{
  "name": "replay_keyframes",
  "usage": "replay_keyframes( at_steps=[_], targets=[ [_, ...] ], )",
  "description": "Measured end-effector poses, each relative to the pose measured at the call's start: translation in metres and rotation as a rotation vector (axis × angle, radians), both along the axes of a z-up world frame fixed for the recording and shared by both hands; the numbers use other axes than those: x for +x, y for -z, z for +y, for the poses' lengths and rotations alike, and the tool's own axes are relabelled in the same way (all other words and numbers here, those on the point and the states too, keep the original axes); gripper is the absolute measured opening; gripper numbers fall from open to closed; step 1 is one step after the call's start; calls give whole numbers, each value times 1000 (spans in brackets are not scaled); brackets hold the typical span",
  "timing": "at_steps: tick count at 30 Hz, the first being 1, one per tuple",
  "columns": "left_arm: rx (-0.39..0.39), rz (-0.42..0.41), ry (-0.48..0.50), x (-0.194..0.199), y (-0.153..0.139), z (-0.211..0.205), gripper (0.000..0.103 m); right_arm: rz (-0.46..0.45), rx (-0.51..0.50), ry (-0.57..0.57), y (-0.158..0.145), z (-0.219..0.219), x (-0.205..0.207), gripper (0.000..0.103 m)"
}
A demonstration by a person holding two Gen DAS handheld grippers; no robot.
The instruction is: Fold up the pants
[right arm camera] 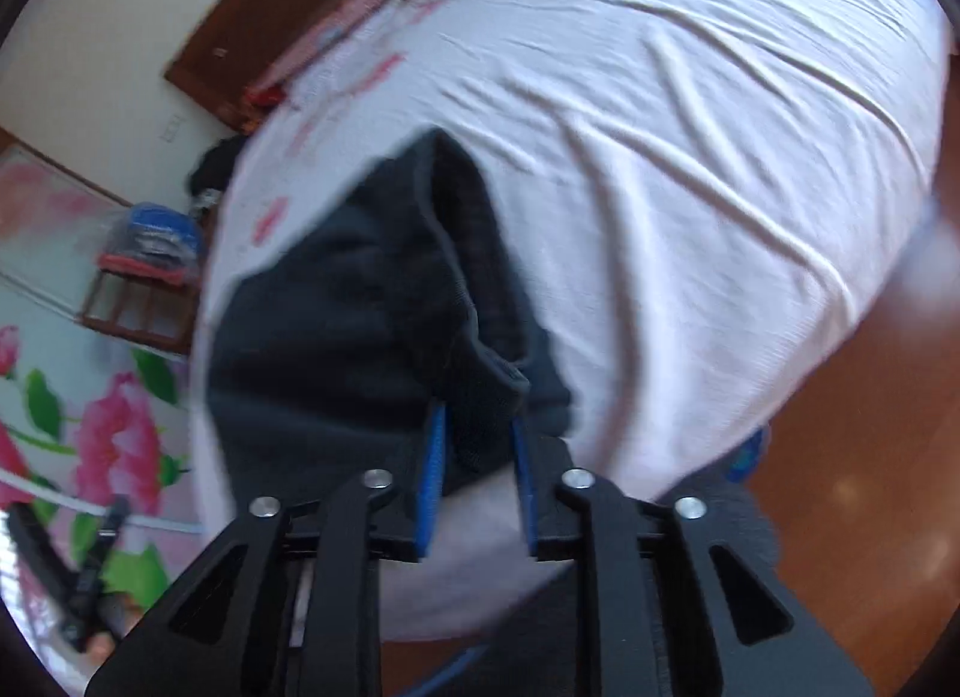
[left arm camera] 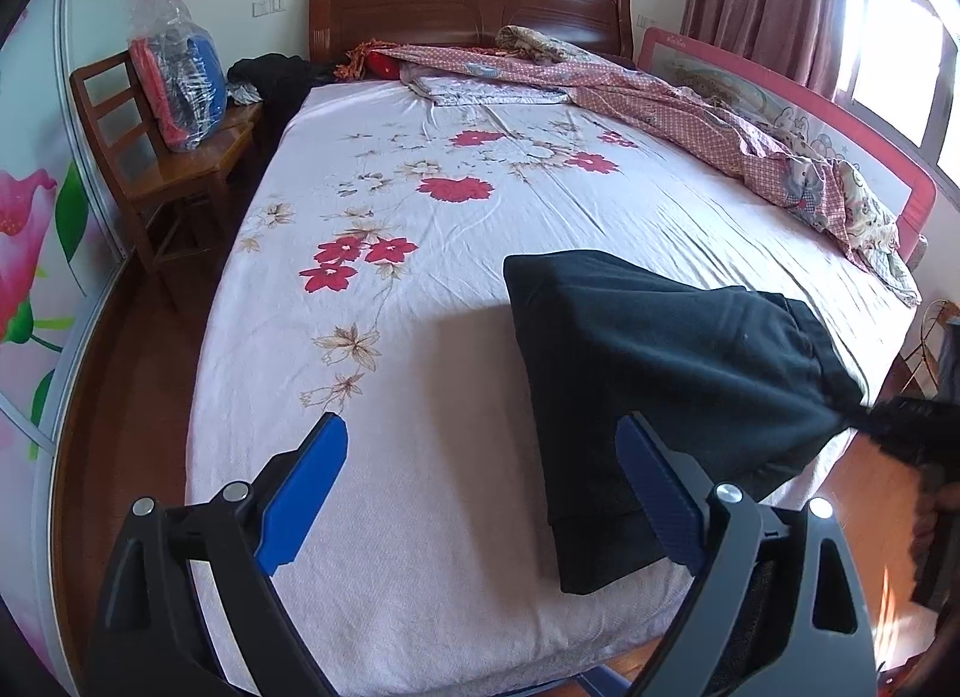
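Observation:
The black pants (left arm camera: 648, 373) lie on the near right part of the bed (left arm camera: 420, 253), with one end lifted off toward the right. My left gripper (left arm camera: 480, 481) is open and empty above the bed's near edge; its right finger (left arm camera: 660, 499) is next to the pants' near end. My right gripper (right arm camera: 477, 457) is shut on a bunched edge of the pants (right arm camera: 372, 325) and holds it above the bed's corner. It shows as a dark blurred shape at the right edge of the left wrist view (left arm camera: 906, 427).
A wooden chair (left arm camera: 162, 157) with a plastic bag of clothes (left arm camera: 180, 79) stands left of the bed. A patterned quilt (left arm camera: 690, 115) lies along the far and right sides by a pink bed rail (left arm camera: 780, 115). Dark clothes (left arm camera: 276, 73) sit near the headboard.

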State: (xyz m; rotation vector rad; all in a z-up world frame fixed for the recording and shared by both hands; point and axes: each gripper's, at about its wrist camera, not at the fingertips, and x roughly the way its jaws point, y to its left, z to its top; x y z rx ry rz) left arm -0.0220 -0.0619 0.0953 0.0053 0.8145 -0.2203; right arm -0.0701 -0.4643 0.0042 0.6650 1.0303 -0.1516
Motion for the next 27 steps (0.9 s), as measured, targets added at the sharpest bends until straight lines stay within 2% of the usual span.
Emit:
replay_keyframes(
  at_steps=[2,4,5,8,10,13,15,17,19,20,21,22,23,24,27],
  targets=[
    [16,22,12,4,4,-3,92,6,147,101,24,-17,-11,70],
    [46,8,33,8,5,-7,92,-13,140,120,11,-16,-14,70],
    [68,2,29,14,4,-9,92,-16,89,105,-3,-11,-13,70],
    [62,-27,31,38,-1,-16,92,18,-168,85,-49,3,-11,70],
    [65,-30,46,55,-3,-27,93,6,-253,134,-72,0,-13,70],
    [37,-37,98,75,-2,-54,93,-143,-230,72,-97,8,0,70],
    [49,-41,115,83,1,-76,93,-216,-236,-32,-102,27,24,70],
    [81,-63,155,85,5,-98,93,-251,-302,-110,-98,49,57,70],
    [117,-59,169,84,13,-112,93,-246,-310,-182,-84,63,83,70],
    [122,-49,207,81,19,-120,93,-233,-284,-198,-75,64,95,70],
    [146,-42,216,79,25,-124,93,-197,-311,-205,-64,64,103,70],
    [188,-30,214,77,33,-129,93,-131,-384,-212,-50,62,111,68],
    [220,-2,227,75,44,-131,93,-77,-377,-204,-35,54,114,68],
    [232,28,234,74,53,-131,93,-38,-326,-199,-21,47,115,68],
    [214,51,249,62,73,-124,94,-57,-349,-190,-8,41,101,74]
  ],
)
